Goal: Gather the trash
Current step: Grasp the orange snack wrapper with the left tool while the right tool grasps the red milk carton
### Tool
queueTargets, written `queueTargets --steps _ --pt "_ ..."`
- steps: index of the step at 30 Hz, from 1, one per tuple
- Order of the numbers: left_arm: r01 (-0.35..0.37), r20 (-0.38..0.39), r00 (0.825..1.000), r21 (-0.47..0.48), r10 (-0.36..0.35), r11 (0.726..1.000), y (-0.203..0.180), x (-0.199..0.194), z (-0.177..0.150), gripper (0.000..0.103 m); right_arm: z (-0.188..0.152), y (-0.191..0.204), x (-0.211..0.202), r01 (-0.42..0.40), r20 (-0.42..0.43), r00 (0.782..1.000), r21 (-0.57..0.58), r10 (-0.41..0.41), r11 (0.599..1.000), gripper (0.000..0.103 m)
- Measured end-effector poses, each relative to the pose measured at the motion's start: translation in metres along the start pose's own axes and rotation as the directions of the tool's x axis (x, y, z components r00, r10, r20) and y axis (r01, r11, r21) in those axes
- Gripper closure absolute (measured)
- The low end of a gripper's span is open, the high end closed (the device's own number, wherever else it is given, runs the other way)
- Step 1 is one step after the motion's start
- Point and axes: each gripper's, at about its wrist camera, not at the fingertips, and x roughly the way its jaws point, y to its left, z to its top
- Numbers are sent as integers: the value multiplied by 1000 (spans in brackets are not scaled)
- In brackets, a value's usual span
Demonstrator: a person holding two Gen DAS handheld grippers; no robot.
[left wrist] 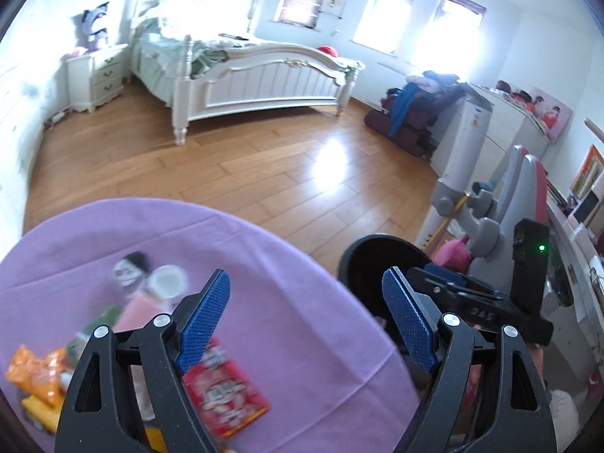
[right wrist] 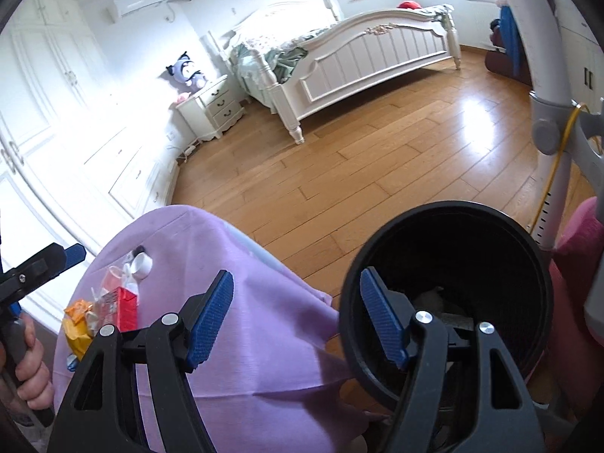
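My left gripper (left wrist: 305, 283) is open and empty above a round table under a purple cloth (left wrist: 294, 339). On the cloth lie a red snack packet (left wrist: 226, 392), orange wrappers (left wrist: 36, 377), a white cup (left wrist: 168, 283) and a blurred printed wrapper (left wrist: 128, 271). My right gripper (right wrist: 296, 279) is open with nothing between its pads, its right finger over the black bin (right wrist: 445, 207) beside the table. Pale scraps (right wrist: 434, 298) lie in the bin's bottom. The trash pile (right wrist: 113, 302) shows at the cloth's left. The right gripper (left wrist: 434, 270) also shows over the bin (left wrist: 377, 249).
A white bed (left wrist: 264, 79) and nightstand (left wrist: 102, 71) stand across the wooden floor (left wrist: 264, 173). A grey-and-pink chair (left wrist: 521, 196) and white pole (right wrist: 543, 113) rise right of the bin. White wardrobes (right wrist: 56, 113) line the left wall. A hand (right wrist: 30, 370) grips the left tool's handle.
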Motion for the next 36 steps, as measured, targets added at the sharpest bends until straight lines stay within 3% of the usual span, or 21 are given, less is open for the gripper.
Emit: queueTargets --steps 5,9,13,16,20,23,29,36 --pt "-136 7 990 -118 137 984 101 -63 -25 21 -1 66 14 -66 -57 997 -111 60 992 33" --pt "-211 -67 977 -141 203 967 164 -88 -44 21 -8 121 34 -131 -138 985 -187 106 973 33" --pt "-215 -117 973 -156 198 964 200 -87 -60 21 -25 170 59 -172 -242 964 -266 107 949 33" --pt "-178 -139 978 -148 158 973 209 -74 -65 21 -42 195 77 -158 -298 953 -321 58 934 31" --pt "-191 -152 973 -126 171 973 210 -52 -69 23 -52 208 90 -108 -310 951 -371 -14 922 34" --pt "-181 -163 975 -165 154 970 220 -42 -72 46 -54 210 93 -68 -301 951 -405 -62 912 51" --pt "-177 -112 981 -218 156 960 230 -46 -76 67 -49 202 88 -71 -274 961 -393 -43 917 54" --pt "-240 16 969 -186 247 953 206 -78 -50 70 -35 185 61 -101 -183 982 -333 40 937 54"
